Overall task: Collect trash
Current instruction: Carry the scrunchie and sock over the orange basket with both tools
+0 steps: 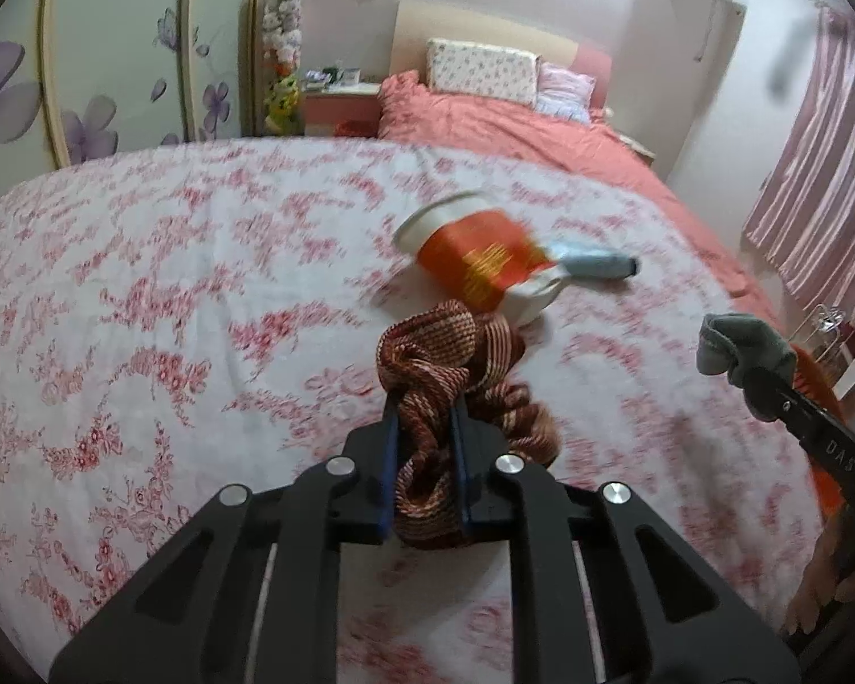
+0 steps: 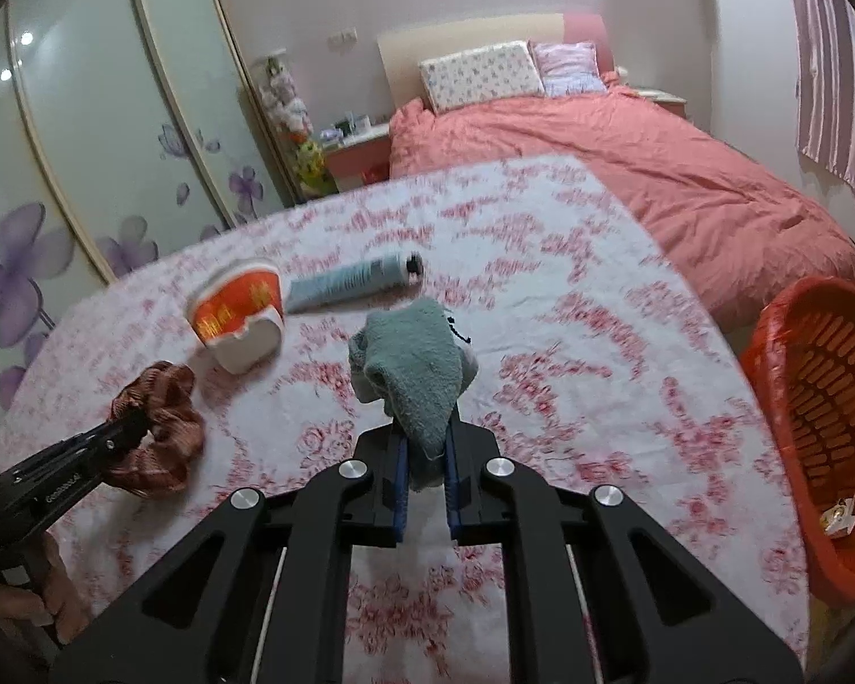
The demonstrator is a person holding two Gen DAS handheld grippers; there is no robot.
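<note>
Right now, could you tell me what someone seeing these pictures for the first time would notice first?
Two claws in mid-grip stand out: the left claw is shut on a brown striped sock, and the right claw is shut on a grey-green sock, both above the floral bedsheet. Behind them on the sheet lie a tipped red-and-white paper cup and a pale blue tube. A red slotted basket waits at the right edge.
</note>
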